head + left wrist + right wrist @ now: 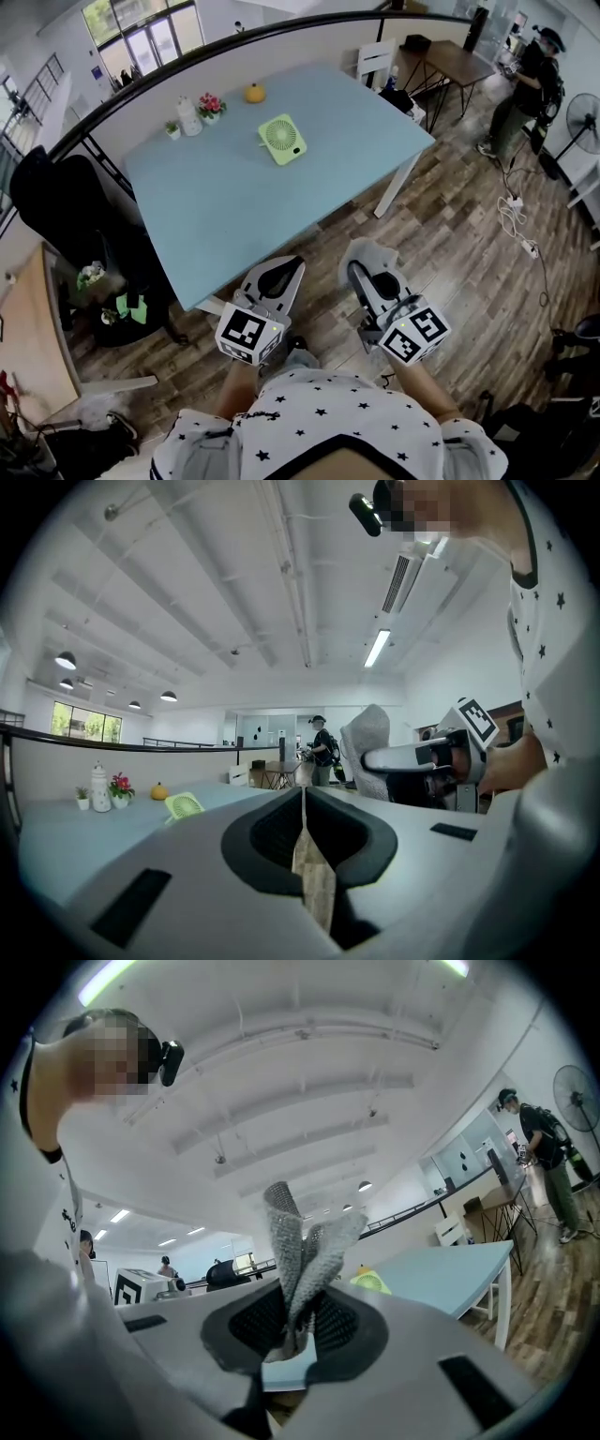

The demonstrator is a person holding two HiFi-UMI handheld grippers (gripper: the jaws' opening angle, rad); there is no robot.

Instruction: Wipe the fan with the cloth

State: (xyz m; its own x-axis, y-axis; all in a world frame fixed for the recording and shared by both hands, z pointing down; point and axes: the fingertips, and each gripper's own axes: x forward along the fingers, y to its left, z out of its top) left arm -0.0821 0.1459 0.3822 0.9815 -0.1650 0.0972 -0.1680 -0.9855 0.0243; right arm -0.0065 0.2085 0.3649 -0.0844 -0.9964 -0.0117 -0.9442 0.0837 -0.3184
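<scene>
One big light blue worktop point(234, 197) lies ahead. Its small green square fan point(282, 139) sits at 12 o'clock, far off. The right gripper point(362, 269) has its jaws pinching the grey knitted cloth point(302, 1241). The left gripper point(281, 273) has its jaws pressed together, empty. Best to step closer first, then rub the fan gently.

A light-blue table point(234, 197) stands just ahead of the left gripper point(279, 272) and right gripper point(360, 274). The wood-plank floor point(459, 253) stretches off to their right. Past the table's far edge runs a white half-wall point(309, 58) topped by a black rail point(281, 32), with windows point(141, 42) beyond. Far ahead to the right stand a brown desk point(459, 58) and a white chair point(375, 58). Overhead, the white ceiling point(234, 592) carries a strip light point(377, 649).
</scene>
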